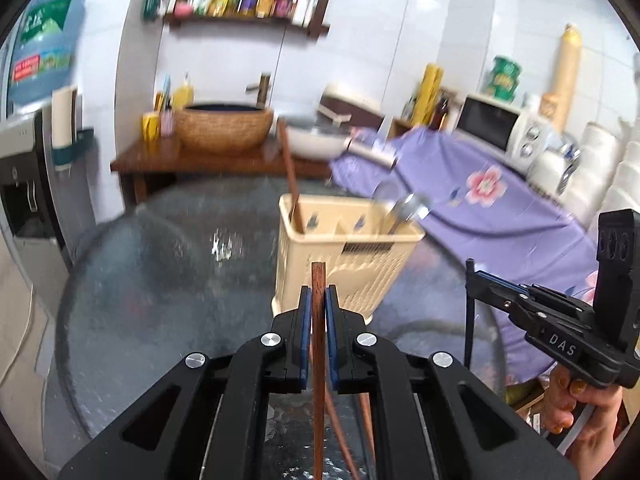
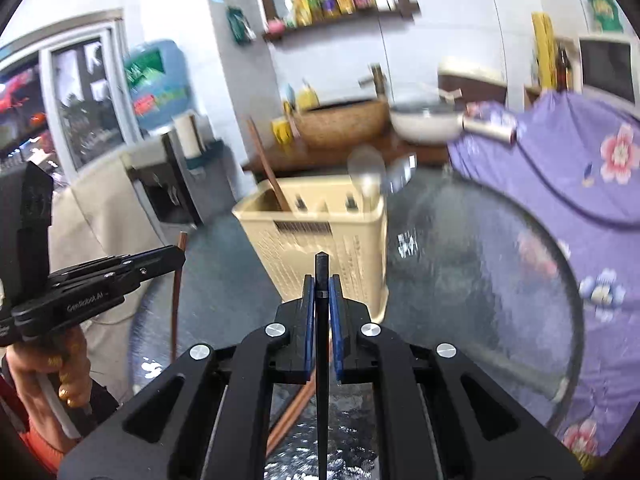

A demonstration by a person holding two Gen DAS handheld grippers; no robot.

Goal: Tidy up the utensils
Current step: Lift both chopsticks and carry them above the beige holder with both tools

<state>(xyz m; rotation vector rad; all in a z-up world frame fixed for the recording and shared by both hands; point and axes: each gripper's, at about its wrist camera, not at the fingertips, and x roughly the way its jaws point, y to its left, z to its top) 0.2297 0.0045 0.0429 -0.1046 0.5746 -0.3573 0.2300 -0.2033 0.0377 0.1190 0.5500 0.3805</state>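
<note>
Your left claw (image 1: 319, 308) is clamped on a brown chopstick (image 1: 318, 360), held upright just near of the cream utensil basket (image 1: 344, 264), where one brown chopstick (image 1: 290, 176) and a spoon (image 1: 404, 210) already stand. Your right claw (image 2: 322, 296) is clamped on a black chopstick (image 2: 322, 360); both need dropping in, and more brown sticks (image 1: 348, 440) lie on the worktop (image 1: 160, 280).
</note>
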